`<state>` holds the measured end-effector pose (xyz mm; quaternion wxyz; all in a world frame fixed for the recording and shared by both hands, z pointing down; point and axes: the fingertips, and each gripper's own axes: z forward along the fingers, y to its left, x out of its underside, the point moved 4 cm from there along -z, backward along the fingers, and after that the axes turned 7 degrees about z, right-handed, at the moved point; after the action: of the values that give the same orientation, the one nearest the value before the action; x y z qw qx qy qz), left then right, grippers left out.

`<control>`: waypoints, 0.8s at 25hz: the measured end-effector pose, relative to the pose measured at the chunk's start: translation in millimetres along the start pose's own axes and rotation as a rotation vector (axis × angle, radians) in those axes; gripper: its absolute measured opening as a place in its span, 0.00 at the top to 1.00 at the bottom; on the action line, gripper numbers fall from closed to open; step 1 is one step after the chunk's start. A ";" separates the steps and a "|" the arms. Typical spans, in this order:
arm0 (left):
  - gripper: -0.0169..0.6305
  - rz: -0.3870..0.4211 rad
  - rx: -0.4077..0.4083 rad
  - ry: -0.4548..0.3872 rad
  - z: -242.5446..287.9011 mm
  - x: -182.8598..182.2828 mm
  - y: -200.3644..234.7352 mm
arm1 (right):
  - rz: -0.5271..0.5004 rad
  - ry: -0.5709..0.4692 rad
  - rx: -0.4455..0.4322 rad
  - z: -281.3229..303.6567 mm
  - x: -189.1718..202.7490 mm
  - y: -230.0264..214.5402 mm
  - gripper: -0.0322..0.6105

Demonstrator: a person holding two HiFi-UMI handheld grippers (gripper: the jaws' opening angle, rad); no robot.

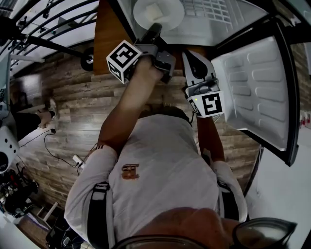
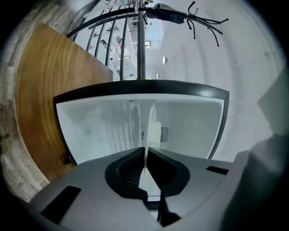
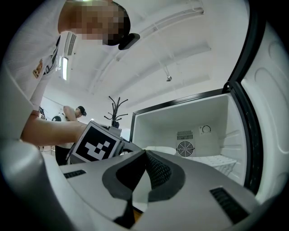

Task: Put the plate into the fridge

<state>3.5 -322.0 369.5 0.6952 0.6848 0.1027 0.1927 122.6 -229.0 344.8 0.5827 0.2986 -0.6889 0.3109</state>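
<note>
The white plate [image 1: 167, 13] hangs flat inside the open fridge [image 1: 228, 22], above its wire shelf [image 1: 204, 9]. My left gripper [image 1: 154, 29] is shut on the plate's near rim. In the left gripper view the plate [image 2: 151, 128] stands edge-on between the pads, with my left gripper [image 2: 145, 155] pinching its rim and the fridge's white back wall [image 2: 99, 126] behind. My right gripper [image 1: 187, 54] is shut and empty, just right of the left one, at the fridge's front edge. The right gripper view has my right gripper [image 3: 145, 154] pointing into the fridge, with the plate [image 3: 160, 149] beyond its tips.
The fridge door [image 1: 257, 92] stands wide open at the right. A wooden panel [image 1: 109, 34] flanks the fridge on the left. A round fan grille [image 3: 184, 148] sits on the fridge's back wall above a shelf [image 3: 216, 160]. Cables [image 1: 58, 155] lie on the plank floor.
</note>
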 end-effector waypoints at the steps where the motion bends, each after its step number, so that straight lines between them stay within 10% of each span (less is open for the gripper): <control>1: 0.93 -0.003 -0.006 -0.008 2.6 0.4 1.5 | 0.002 -0.003 -0.008 0.6 -0.2 -2.1 0.90; 20: 0.93 -0.039 -0.066 -0.111 33.6 -8.4 12.3 | 0.033 0.009 -0.090 9.9 1.8 -25.0 0.90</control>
<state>8.0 -356.2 382.1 0.7257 0.6691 0.0710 0.1440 135.5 -252.4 347.3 0.5937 0.2592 -0.7043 0.2904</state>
